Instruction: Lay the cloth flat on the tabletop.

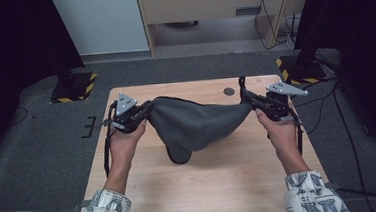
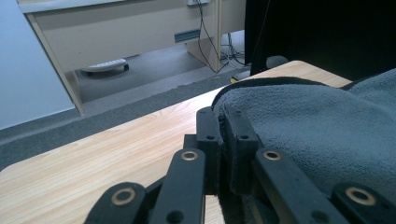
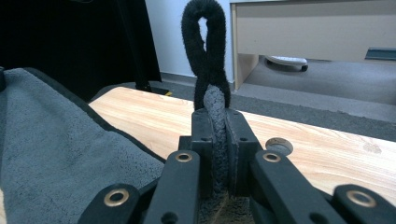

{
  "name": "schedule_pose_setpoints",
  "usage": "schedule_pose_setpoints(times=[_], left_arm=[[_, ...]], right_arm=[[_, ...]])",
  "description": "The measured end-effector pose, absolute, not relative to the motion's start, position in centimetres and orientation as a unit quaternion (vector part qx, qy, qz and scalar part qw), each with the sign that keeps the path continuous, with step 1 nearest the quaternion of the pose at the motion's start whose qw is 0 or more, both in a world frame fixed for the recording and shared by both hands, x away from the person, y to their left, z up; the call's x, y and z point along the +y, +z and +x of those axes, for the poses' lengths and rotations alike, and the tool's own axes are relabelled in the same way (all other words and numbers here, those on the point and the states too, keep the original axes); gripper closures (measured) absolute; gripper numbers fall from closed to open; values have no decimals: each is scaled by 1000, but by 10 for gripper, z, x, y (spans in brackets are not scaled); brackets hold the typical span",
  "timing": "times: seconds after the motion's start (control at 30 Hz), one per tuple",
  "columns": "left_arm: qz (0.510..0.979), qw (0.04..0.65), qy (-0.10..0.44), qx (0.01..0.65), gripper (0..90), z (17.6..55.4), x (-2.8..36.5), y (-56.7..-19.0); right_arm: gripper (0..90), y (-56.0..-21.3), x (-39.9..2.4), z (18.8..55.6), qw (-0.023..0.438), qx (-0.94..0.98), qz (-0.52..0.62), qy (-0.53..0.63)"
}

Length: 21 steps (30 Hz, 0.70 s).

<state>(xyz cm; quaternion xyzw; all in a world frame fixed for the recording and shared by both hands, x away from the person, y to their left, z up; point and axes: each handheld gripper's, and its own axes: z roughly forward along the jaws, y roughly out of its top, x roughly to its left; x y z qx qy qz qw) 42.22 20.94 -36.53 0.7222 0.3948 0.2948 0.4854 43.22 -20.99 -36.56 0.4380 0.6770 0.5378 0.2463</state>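
A grey towel (image 1: 197, 123) with a dark hem hangs stretched between both grippers above the wooden table (image 1: 221, 184), and its sagging middle touches the tabletop. My left gripper (image 1: 145, 110) is shut on the towel's left corner; in the left gripper view the jaws of the left gripper (image 2: 223, 122) pinch the towel (image 2: 317, 126) at its hem. My right gripper (image 1: 245, 98) is shut on the right corner. In the right gripper view the right gripper (image 3: 215, 122) clamps the towel (image 3: 51, 140), and a black hanging loop (image 3: 205, 46) sticks up past the jaws.
A round grommet hole (image 1: 229, 91) sits in the table's far right part. Black stands with yellow-striped bases (image 1: 74, 86) flank the table's far corners. A light wooden desk (image 1: 214, 4) with cables stands beyond on the grey carpet.
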Motion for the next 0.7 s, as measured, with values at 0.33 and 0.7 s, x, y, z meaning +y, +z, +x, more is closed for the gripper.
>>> schedule_pose_setpoints(times=[0.33,0.7], left_arm=[[718,497,301,382,853,414,207,-351],[719,501,301,376,853,403,206,-343]], right_arm=[[841,-357,-214,419,259,667,440,543],[840,-342,-223,400,269,666,446,535]])
